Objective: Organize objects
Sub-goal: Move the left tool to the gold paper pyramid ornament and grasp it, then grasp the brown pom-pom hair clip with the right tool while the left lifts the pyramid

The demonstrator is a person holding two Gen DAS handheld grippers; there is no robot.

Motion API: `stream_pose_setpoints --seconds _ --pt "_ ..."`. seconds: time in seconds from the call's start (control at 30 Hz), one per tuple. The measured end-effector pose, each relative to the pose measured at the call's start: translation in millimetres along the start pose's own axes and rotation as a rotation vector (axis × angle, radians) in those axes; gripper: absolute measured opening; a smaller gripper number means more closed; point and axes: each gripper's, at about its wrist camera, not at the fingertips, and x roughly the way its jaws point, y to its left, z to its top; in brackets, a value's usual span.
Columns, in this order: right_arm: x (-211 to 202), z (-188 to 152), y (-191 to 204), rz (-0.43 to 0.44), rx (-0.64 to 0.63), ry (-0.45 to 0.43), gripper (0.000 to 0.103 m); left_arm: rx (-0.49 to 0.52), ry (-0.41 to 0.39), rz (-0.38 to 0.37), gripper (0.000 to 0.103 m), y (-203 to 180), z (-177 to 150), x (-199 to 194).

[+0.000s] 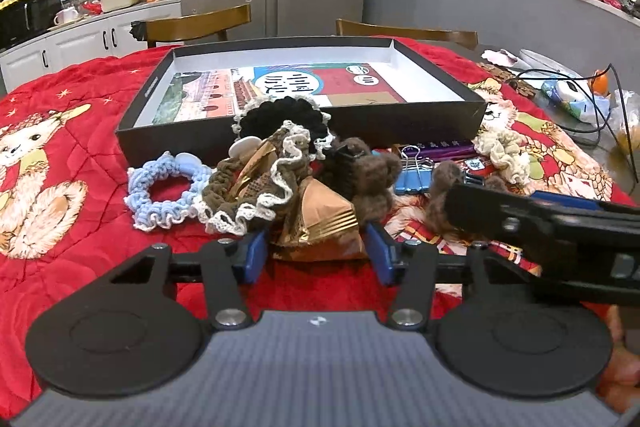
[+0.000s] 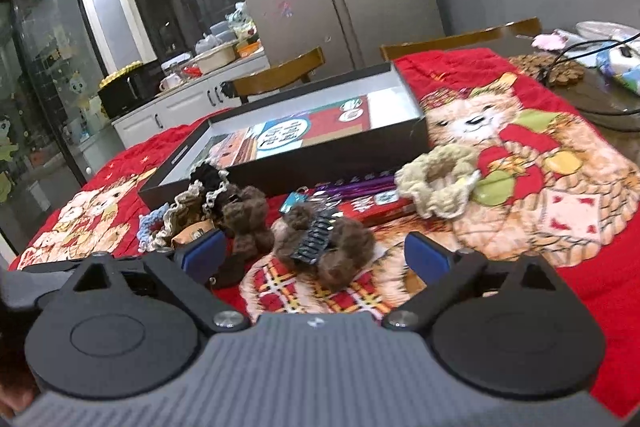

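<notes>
In the left wrist view, the left gripper [image 1: 316, 253] is seen parted around one crinkled gold foil packet [image 1: 320, 223], beside one ruffled blue crocheted scrunchie [image 1: 166, 193], before the black rectangular cardboard box [image 1: 240, 139]. In the right wrist view, the right gripper [image 2: 314, 253] is spread wide and empty, with one fuzzy brown hair claw [image 2: 324, 247] lying on the quilted red cloth [image 2: 580, 267] between its fingers.

The left gripper [image 1: 316, 251] is held low and level, its blue-padded fingers [image 1: 252, 255] parted. The right gripper [image 2: 316, 255] sits just beside it, tilted slightly, fingers [image 2: 428, 259] spread wider apart. Its black body crosses close in front of the left one's right side.
</notes>
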Motion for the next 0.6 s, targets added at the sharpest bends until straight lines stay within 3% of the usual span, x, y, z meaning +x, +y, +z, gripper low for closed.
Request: stream_pose_setpoints --seconds 0.3,0.47,0.6 --pt "16 1 4 -0.11 0.006 0.037 0.076 0.056 -0.059 0.051 0.057 -7 -11 -19" --pt "14 2 -7 -0.107 0.074 0.013 0.058 0.059 -0.07 0.056 0.057 -7 -12 -22" --pt "12 2 -8 -0.107 0.084 0.006 0.052 0.066 -0.074 0.047 0.057 -8 -12 -23"
